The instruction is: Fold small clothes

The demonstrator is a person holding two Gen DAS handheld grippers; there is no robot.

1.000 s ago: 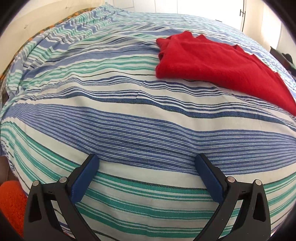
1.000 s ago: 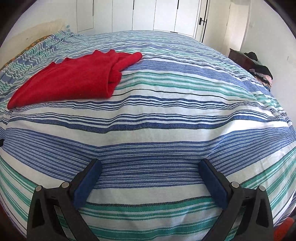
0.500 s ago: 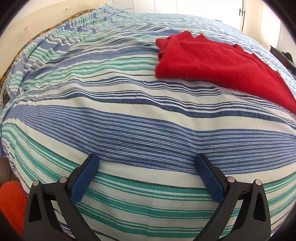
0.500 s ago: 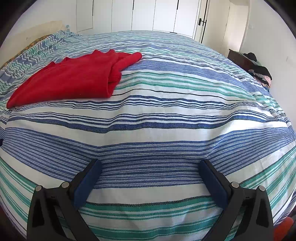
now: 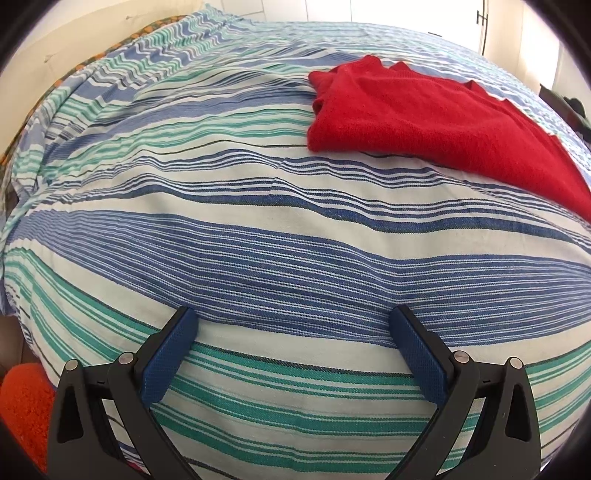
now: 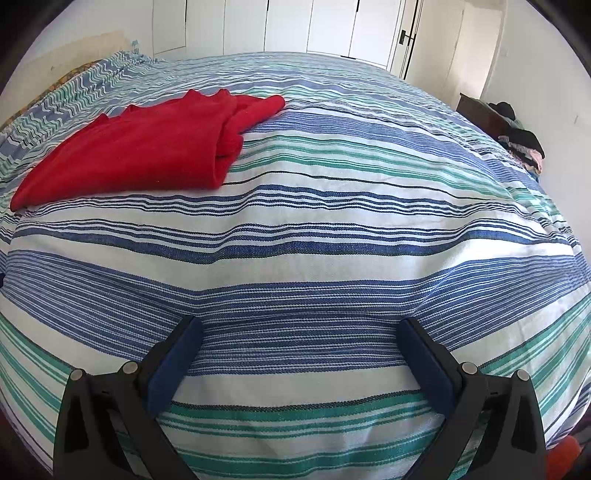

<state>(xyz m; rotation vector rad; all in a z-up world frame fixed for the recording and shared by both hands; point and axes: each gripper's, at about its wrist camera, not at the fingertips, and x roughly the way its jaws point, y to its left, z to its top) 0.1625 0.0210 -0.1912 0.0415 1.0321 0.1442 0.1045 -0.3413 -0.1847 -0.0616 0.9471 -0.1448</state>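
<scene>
A red garment [image 5: 424, 122] lies folded on the striped bedspread [image 5: 258, 251], at the upper right in the left wrist view. In the right wrist view the same red garment [image 6: 147, 147] lies at the upper left, with a sleeve end pointing right. My left gripper [image 5: 293, 325] is open and empty, above the bedspread well short of the garment. My right gripper [image 6: 301, 332] is open and empty too, over the bed's near part, to the right of the garment.
White wardrobe doors [image 6: 332, 26] stand behind the bed. A dark piece of furniture with piled clothes [image 6: 517, 133] is at the far right. An orange rug [image 5: 22, 406] lies on the floor at the bed's left edge. A patterned pillow edge [image 5: 110, 51] shows far left.
The left wrist view has shifted slightly, so the garment sits a little lower and closer. The right gripper has barely moved. Both stay open.
</scene>
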